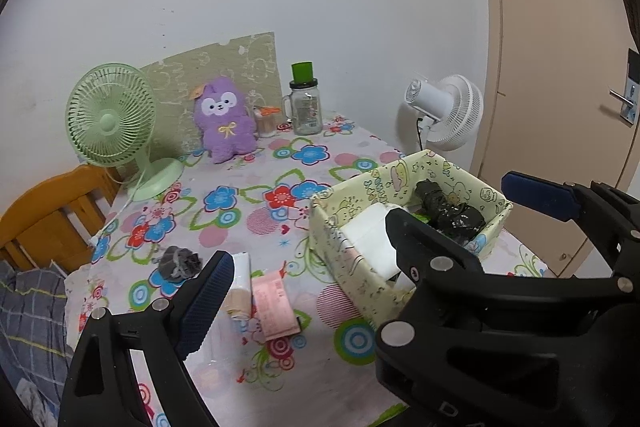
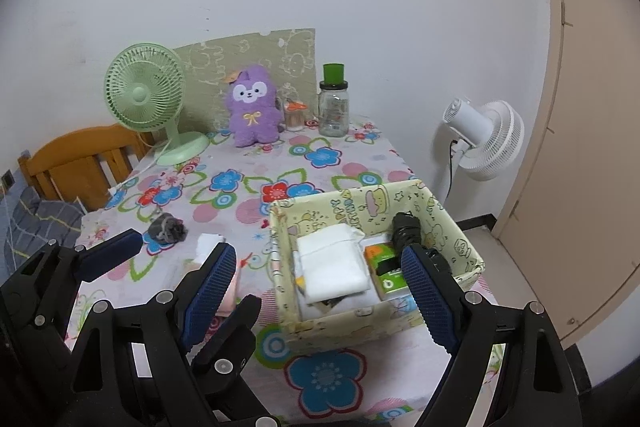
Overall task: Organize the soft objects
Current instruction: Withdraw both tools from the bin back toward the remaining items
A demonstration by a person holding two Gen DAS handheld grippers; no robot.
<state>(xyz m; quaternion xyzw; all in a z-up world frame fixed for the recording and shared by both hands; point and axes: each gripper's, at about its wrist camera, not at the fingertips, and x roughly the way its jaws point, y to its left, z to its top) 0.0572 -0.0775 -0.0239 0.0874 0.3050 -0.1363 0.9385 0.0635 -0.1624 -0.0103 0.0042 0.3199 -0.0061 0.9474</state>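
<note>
A pale yellow fabric box (image 1: 352, 255) (image 2: 452, 227) stands on the floral table. It holds a white folded cloth (image 2: 332, 259), a green packet (image 2: 386, 267) and a black bundle (image 2: 406, 231). A grey balled sock (image 1: 179, 262) (image 2: 168, 227) lies on the table at the left. A white tube (image 1: 242, 279) and a pink packet (image 1: 274, 305) lie beside it. A purple plush toy (image 1: 226, 119) (image 2: 252, 107) leans at the back. My left gripper (image 1: 312, 301) is open and empty in front of the box. My right gripper (image 2: 320, 295) is open and empty, with the box between its fingers in view.
A green desk fan (image 1: 112, 115) (image 2: 146, 95) stands back left, a glass jar with a green lid (image 1: 306, 103) (image 2: 334, 103) back centre. A white floor fan (image 2: 486, 139) and a door are to the right. A wooden chair (image 1: 48, 211) stands at the table's left edge.
</note>
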